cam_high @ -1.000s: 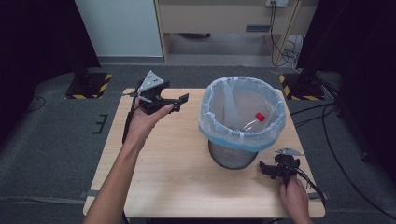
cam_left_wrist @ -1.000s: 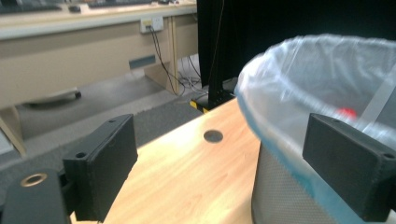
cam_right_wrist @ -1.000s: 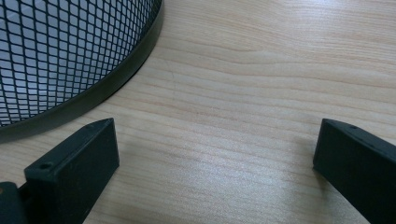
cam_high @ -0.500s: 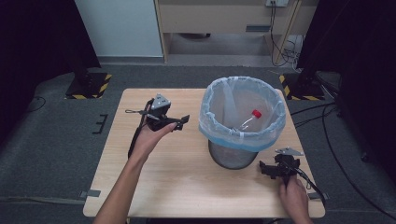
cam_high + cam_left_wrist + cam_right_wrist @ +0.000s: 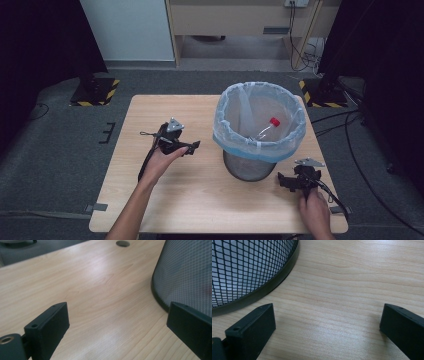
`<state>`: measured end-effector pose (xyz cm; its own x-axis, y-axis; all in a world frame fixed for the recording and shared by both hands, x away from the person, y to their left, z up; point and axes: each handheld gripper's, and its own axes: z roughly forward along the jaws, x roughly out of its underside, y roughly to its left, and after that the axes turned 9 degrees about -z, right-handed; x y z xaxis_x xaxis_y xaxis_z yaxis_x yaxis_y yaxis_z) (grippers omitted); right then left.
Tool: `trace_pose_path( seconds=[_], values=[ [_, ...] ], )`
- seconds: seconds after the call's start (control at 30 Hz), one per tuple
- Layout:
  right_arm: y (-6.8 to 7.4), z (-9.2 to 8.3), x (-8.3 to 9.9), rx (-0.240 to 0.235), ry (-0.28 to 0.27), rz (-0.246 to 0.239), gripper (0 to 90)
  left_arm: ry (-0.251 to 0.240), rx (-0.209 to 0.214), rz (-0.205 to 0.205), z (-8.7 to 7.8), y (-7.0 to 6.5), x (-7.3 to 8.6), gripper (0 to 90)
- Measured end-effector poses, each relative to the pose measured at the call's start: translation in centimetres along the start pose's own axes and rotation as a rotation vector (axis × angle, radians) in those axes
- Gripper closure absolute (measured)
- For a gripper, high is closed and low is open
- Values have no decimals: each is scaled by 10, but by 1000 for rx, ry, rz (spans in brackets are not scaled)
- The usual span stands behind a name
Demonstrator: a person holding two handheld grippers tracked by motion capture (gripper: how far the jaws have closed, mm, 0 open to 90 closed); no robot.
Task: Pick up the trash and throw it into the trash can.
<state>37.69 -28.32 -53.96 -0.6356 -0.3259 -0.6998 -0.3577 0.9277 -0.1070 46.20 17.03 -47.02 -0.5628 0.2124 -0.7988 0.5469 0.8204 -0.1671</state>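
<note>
My jaws are black; the table [image 5: 200, 200] pale woodgrain, bin [image 5: 248, 169] black mesh, liner [image 5: 235, 127] blue-white, bottle cap [image 5: 274, 121] red.

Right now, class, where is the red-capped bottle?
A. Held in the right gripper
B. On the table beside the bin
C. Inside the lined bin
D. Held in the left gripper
C: in the high view the bottle lies inside the bin, against its liner; the left gripper and right gripper are both open with nothing between their jaws.

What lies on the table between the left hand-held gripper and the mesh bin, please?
Nothing: bare wood separates the left hand-held gripper from the mesh bin, as the high view shows.
</note>
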Motion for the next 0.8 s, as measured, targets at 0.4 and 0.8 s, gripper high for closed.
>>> trace_pose_path(
  seconds=[0.4, 0.8],
  values=[
    [0, 0, 0, 0, -1, -3, 3, 59, -61, -52, 0, 21, 21, 35],
    [0, 0, 0, 0, 0, 0, 3, 132, -197, -97, 6, 47, 49, 35]
  ],
)
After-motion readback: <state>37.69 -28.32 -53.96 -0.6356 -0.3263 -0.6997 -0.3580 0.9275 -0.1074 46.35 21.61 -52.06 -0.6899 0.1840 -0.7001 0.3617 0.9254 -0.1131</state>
